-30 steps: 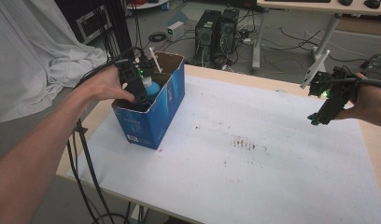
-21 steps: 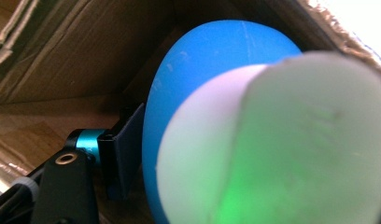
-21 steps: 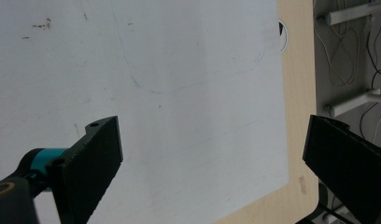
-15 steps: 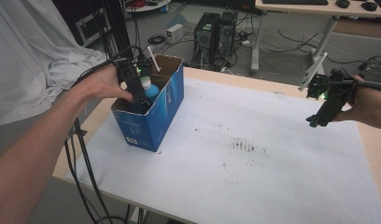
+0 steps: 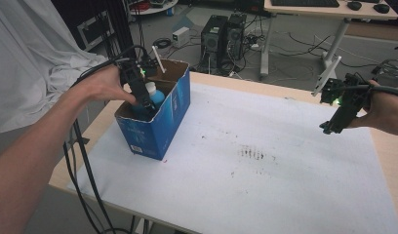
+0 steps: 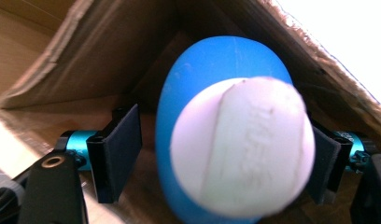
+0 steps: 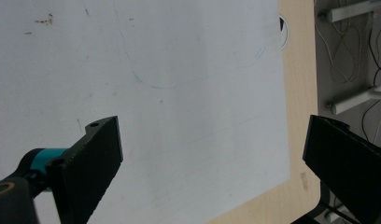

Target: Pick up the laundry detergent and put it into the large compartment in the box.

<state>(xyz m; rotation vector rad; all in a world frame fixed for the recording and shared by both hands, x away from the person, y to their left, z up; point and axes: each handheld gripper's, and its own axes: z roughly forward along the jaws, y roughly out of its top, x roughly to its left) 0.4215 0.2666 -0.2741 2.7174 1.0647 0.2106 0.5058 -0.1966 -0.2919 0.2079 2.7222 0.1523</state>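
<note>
We are reaching the left tongs (image 6: 216, 154) down into the blue cardboard box (image 5: 158, 124), jaws spread either side of the blue bottle (image 6: 212, 84), not yet pressing it, presumably to lift it out. The bottle is standing upright inside the box, long axis vertical, its white cap (image 6: 242, 149) pointing up at us. Far right of the box, we are holding the right tongs (image 7: 212, 163) wide apart and empty above the white-papered worktop (image 5: 265, 170), apparently waiting.

Rough cardboard box (image 5: 160, 127), glossy plastic bottle (image 6: 212, 84)
</note>
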